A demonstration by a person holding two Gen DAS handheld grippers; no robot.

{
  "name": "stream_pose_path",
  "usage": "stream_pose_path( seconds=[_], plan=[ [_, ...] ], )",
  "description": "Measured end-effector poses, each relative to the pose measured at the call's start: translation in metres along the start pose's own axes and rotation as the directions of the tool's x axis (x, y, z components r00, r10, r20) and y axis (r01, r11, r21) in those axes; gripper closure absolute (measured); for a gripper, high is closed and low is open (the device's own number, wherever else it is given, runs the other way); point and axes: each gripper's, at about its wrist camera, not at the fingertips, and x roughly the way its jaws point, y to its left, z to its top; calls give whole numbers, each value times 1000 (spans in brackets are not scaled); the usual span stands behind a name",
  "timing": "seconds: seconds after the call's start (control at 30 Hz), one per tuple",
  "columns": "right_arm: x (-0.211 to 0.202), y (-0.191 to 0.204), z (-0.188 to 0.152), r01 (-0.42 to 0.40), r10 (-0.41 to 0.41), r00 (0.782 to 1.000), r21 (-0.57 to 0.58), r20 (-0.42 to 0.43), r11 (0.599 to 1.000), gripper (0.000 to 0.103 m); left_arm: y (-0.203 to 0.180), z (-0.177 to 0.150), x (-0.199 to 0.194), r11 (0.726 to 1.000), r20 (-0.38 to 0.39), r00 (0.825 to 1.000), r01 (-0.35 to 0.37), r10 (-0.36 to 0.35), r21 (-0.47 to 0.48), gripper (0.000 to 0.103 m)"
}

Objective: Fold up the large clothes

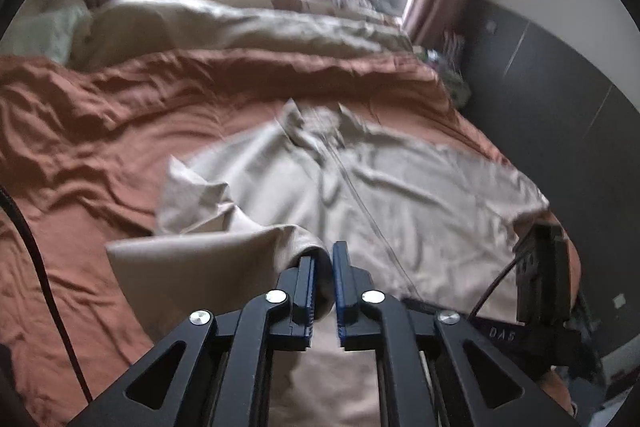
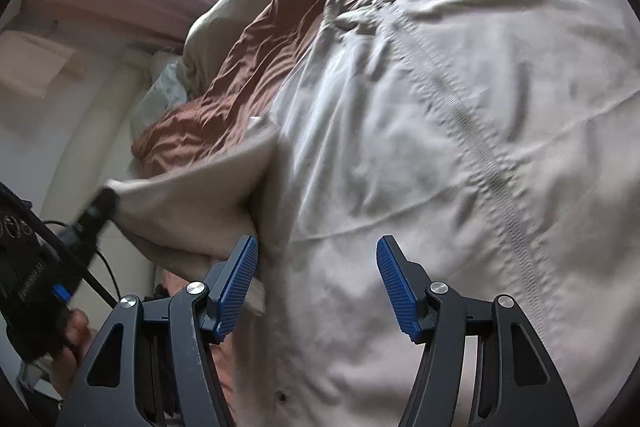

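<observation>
On the bed's rust-brown cover point(image 1: 120, 115) lay the beige jacket point(image 1: 400, 187), zip up. My left tongs point(image 1: 323, 267), barely parted, had its sleeve point(image 1: 224, 251) between them; my right tongs point(image 2: 316, 283) stood apart, empty. I judged the sleeve should land flat across the front.

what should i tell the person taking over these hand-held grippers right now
Left hand-held gripper: jaws a narrow gap apart, a sleeve of the beige zip jacket between them; too blurred to tell if the pads still pinch it.
Right hand-held gripper: open, empty, over the jacket front.
Jacket lies front up, zipper closed, on the rust-brown bedding.
Done: jacket spread out; one sleeve lifted toward the body.
Left: lay that sleeve flat, fold the other side in, then fold the body.
</observation>
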Motion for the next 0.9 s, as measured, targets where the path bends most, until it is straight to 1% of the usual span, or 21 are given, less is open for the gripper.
stream_pose_path(
  seconds=[0.03, 0.1, 0.13, 0.2, 0.27, 0.4, 0.47, 0.53, 0.63, 0.73, 0.77, 0.8, 0.9],
  plan=[
    [-4, -1, 1, 19, -19, 1000, -3, 12, 1000, 43, -2, -2, 6, 999, -30, 999, 33, -33, -15, 82],
    [-7, 0, 2, 34, -34, 999, -5, 17, 999, 43, -6, -5, 8, 997, -55, 996, 76, -77, -26, 55],
    [-8, 0, 2, 31, -31, 999, -4, 15, 1000, 43, -10, -6, 4, 996, -58, 994, 88, -89, -20, 48],
    [-9, 1, 2, 40, -40, 999, -12, 13, 999, 43, -16, -8, -4, 996, -57, 995, 84, -84, 0, 30],
    [-10, 1, 3, 46, -46, 999, -10, 19, 999, 43, -19, -10, -19, 998, -42, 997, 60, -59, 29, 21],
    [-16, 5, 4, 47, -45, 998, -27, 53, 999, 43, -7, -11, -43, 999, -11, 1000, 20, -20, 25, 21],
    [-18, 10, 2, 47, -43, 996, -57, 72, 997, 43, 6, -15, -56, 999, 16, 999, -41, 41, 9, 21],
    [-14, 19, -2, 53, -46, 997, -103, 68, 993, 43, 22, -24, -64, 992, 24, 992, -124, 125, -17, 21],
    [2, 34, -12, 50, -45, 998, -176, 37, 983, 43, 48, -42, -67, 982, 11, 984, -175, 177, -71, 21],
    [21, 51, -23, 71, -69, 997, -256, 17, 964, 43, 75, -64, -63, 970, -11, 978, -208, 208, -124, 29],
    [27, 57, -25, 75, -76, 997, -281, 6, 957, 43, 83, -71, -61, 967, -22, 977, -213, 212, -141, 33],
    [35, 65, -29, 82, -88, 996, -314, -6, 946, 43, 90, -78, -59, 963, -33, 976, -217, 214, -160, 37],
    [58, 84, -40, 110, -134, 990, -400, -32, 910, 43, 115, -102, -47, 953, -70, 976, -215, 204, -215, 45]
  ],
)
